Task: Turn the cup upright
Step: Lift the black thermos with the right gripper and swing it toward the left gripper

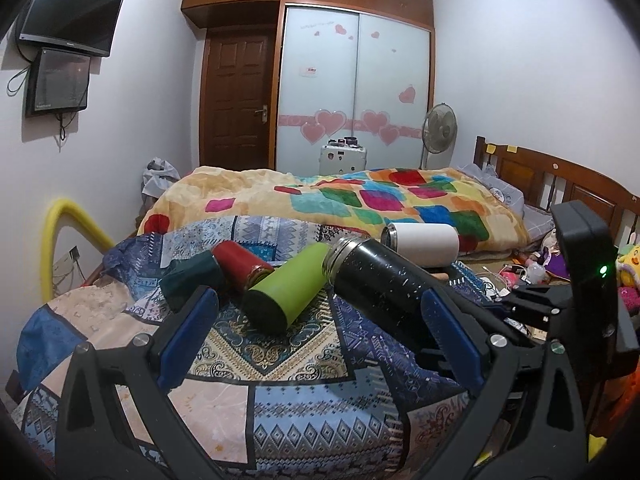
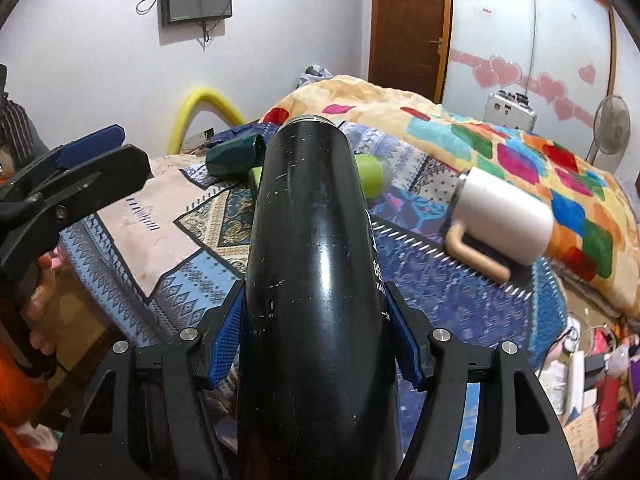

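My right gripper is shut on a black scuffed flask and holds it tilted, mouth pointing away, above the patterned bedspread. The same black flask shows in the left wrist view, held by the right gripper. My left gripper is open and empty, above the bedspread near the lying cups. A green cup, a red cup, a dark teal cup and a white mug lie on their sides. The white mug has a tan handle.
A colourful blanket covers the bed behind the cups. A wooden headboard stands at right, with clutter on the floor beside the bed. A yellow foam tube arches at the left edge. The left gripper shows in the right wrist view.
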Demonstrator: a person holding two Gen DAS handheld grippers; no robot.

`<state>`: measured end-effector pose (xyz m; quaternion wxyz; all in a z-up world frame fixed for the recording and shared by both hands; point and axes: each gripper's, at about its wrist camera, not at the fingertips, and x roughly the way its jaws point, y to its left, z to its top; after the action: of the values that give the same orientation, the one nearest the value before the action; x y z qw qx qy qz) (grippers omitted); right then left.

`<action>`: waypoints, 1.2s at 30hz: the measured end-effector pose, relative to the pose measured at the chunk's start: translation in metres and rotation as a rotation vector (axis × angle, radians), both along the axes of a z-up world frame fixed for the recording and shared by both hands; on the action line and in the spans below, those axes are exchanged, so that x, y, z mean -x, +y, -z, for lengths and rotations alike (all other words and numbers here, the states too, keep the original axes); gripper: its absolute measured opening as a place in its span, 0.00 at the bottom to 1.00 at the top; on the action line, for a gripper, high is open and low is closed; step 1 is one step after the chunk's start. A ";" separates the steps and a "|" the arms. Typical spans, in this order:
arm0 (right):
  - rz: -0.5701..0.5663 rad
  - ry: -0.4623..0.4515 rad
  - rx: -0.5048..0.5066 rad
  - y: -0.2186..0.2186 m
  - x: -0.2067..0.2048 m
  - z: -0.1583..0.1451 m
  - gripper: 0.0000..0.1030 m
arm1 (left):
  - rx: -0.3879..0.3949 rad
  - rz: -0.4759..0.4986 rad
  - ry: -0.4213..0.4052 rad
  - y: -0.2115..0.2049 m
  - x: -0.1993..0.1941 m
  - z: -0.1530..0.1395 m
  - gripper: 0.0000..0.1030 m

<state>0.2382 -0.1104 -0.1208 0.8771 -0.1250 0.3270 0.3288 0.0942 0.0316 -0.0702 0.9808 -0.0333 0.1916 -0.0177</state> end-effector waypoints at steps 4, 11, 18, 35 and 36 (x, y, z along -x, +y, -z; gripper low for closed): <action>0.036 0.011 0.018 0.007 0.000 0.014 0.60 | 0.008 -0.003 0.017 0.004 -0.001 0.007 1.00; 0.068 0.071 0.017 0.012 -0.007 0.031 0.60 | 0.014 -0.006 0.064 0.009 -0.008 0.022 1.00; 0.078 0.107 0.055 0.018 -0.014 0.039 0.60 | 0.014 -0.016 0.100 0.010 -0.019 0.036 1.00; 0.130 -0.044 0.054 -0.030 -0.006 0.001 0.62 | -0.028 -0.015 0.177 -0.002 -0.038 0.056 1.00; 0.143 -0.035 0.065 -0.037 -0.010 0.005 0.62 | -0.027 -0.010 0.188 -0.004 -0.040 0.059 1.00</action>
<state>0.2483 -0.1471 -0.1258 0.8994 -0.1354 0.3303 0.2523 0.1340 0.0274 -0.1293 0.9589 -0.0227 0.2829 -0.0072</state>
